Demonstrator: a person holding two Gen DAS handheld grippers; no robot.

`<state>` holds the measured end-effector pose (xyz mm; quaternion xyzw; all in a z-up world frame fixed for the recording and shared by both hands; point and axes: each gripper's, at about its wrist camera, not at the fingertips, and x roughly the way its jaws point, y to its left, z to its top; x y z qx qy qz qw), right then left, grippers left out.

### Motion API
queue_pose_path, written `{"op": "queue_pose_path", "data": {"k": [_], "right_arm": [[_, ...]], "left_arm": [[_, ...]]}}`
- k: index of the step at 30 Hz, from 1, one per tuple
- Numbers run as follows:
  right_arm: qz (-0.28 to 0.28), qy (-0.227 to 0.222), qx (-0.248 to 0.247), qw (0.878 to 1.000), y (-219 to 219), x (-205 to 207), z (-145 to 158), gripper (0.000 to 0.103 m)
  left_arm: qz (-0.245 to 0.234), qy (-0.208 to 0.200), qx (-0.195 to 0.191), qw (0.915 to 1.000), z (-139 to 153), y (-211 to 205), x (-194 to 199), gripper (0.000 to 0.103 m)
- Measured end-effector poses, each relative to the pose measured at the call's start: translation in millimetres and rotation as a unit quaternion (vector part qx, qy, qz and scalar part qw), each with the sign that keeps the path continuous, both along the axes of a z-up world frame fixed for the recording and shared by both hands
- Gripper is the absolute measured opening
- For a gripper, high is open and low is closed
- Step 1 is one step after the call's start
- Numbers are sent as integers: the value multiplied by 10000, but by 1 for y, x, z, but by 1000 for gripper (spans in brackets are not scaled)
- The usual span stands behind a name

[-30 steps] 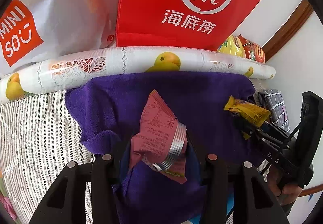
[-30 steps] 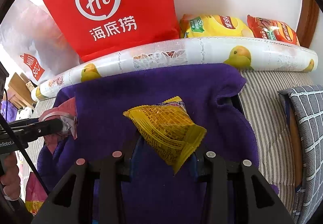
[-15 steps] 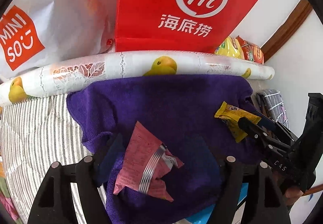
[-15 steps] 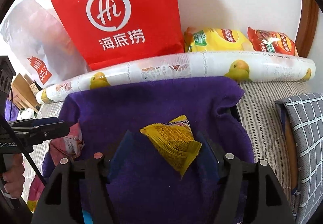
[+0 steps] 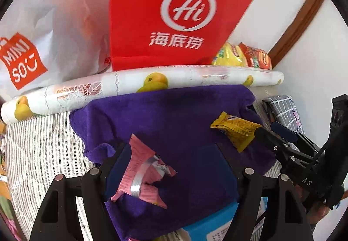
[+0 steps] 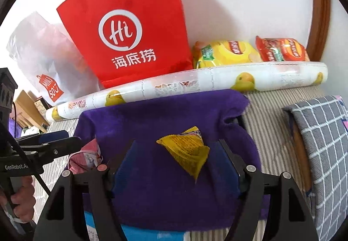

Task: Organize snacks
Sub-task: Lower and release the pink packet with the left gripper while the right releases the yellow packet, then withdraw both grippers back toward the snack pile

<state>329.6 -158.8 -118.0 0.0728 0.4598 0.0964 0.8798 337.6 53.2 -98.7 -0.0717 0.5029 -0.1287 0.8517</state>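
Between each gripper's spread jaws, right widening, left, lies a released snack.

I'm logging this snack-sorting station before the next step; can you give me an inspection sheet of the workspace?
Surface: purple towel spread over striped fabric.
Job's things: pink snack packet and yellow snack packet lie on the towel; two chip bags sit behind the duck-print roll.
Clutter: red paper bag, white plastic bag, blue box under the towel edge, grey checked cushion.
Grippers: left gripper open, pink packet between its fingers; right gripper opening, yellow packet between.
Cables: nothing seen.
Surroundings: white wall, wooden trim.
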Motion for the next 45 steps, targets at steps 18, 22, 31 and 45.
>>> {"op": "queue_pose_path", "data": {"k": [18, 22, 31, 45], "right_arm": [[-481, -427, -304, 9975, -12, -74, 58, 88], [-381, -525, -407, 9971, -14, -96, 71, 88], [-572, -697, -738, 9932, -28, -141, 84, 88], [-498, -716, -618, 9943, -41, -191, 83, 88]], "left_arm": [[-207, -843, 109, 9962, 63, -13, -46, 82], [-148, -1037, 90, 9945, 75, -10, -56, 82], [-123, -1333, 12, 9910, 96, -14, -77, 82], [-434, -1335, 30, 9901, 95, -32, -121, 82]]}}
